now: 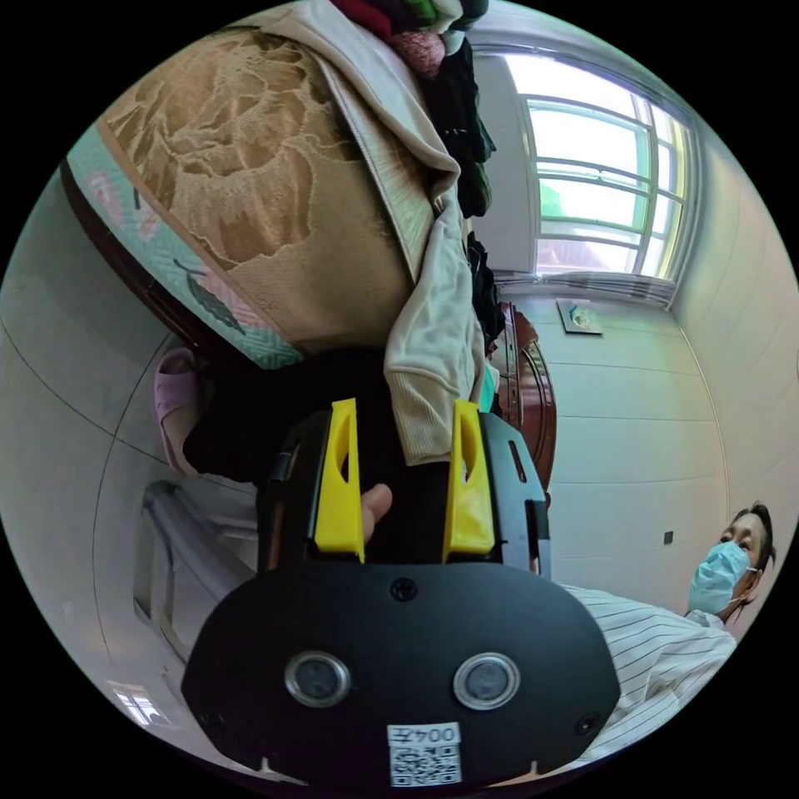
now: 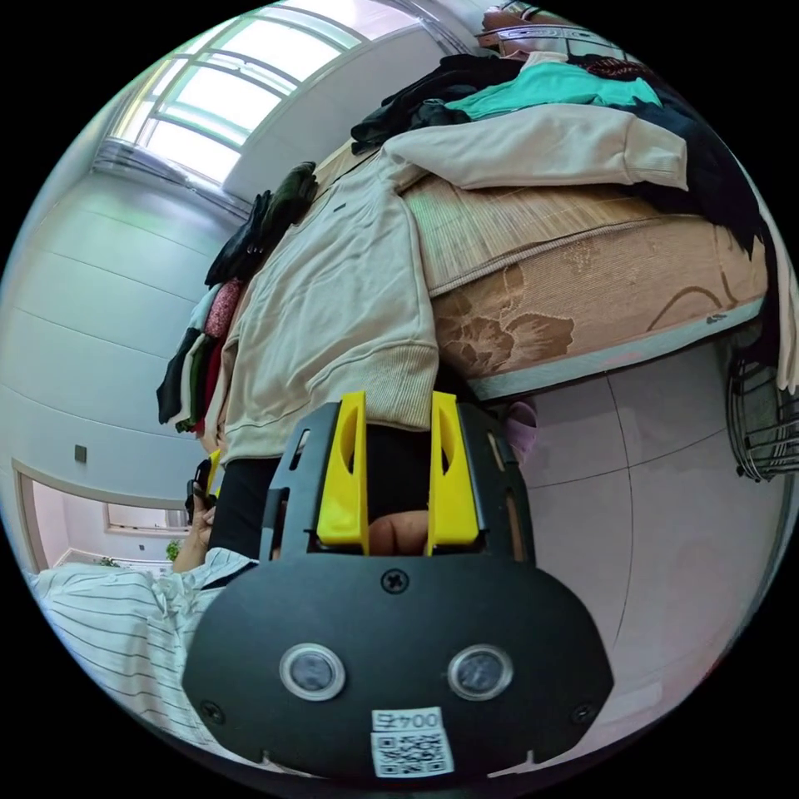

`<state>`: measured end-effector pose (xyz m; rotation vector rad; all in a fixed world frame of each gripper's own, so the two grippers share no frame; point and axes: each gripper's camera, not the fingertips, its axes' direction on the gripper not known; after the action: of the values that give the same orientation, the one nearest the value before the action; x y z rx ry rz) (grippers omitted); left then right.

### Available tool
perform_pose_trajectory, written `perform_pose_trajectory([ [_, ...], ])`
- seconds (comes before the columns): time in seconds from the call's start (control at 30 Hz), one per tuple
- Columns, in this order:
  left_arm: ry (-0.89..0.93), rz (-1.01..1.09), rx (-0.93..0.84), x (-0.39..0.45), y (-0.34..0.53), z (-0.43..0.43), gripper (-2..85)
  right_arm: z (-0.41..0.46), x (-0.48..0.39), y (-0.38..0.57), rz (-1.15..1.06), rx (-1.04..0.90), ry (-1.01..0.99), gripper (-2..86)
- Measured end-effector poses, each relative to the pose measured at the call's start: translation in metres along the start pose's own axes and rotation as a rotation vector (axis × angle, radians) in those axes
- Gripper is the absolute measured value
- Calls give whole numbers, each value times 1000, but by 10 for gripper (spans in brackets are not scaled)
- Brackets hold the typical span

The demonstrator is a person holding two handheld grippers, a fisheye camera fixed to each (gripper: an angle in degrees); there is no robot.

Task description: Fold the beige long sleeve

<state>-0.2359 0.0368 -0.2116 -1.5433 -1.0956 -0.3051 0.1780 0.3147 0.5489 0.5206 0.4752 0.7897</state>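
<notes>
The beige long sleeve (image 2: 333, 308) lies spread across the bed (image 2: 583, 258), its ribbed hem hanging over the mattress edge. Right gripper (image 2: 398, 466) sits just below that hem, yellow jaws spread, the ribbed corner just at their tips and nothing pinched. Left gripper (image 1: 408, 474), jaws spread too, is at the hanging cuff (image 1: 429, 399), whose ribbed end dips between them against one jaw. Beyond the garment on the bed, a pile of dark and teal clothes (image 2: 533, 83).

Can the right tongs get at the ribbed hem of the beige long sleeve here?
Probably yes: the right tongs are open just below the ribbed hem of the beige long sleeve, nothing between.
</notes>
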Motion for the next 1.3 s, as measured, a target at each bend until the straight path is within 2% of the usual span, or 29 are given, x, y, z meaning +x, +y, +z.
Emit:
perform_pose_trajectory([
  [0.5,102,-24,-2,10,-13,-9,161,21,-56,-1,-92,-74,128,123],
  [0.77,188,-33,34,11,-18,-17,148,17,-75,-3,-96,-64,263,71],
  [1.2,156,-19,17,13,-18,-24,137,-10,-48,-5,86,-20,-39,114],
  [1.3,145,-10,-16,15,-16,-14,137,-2,-58,-5,50,-50,-5,123],
])
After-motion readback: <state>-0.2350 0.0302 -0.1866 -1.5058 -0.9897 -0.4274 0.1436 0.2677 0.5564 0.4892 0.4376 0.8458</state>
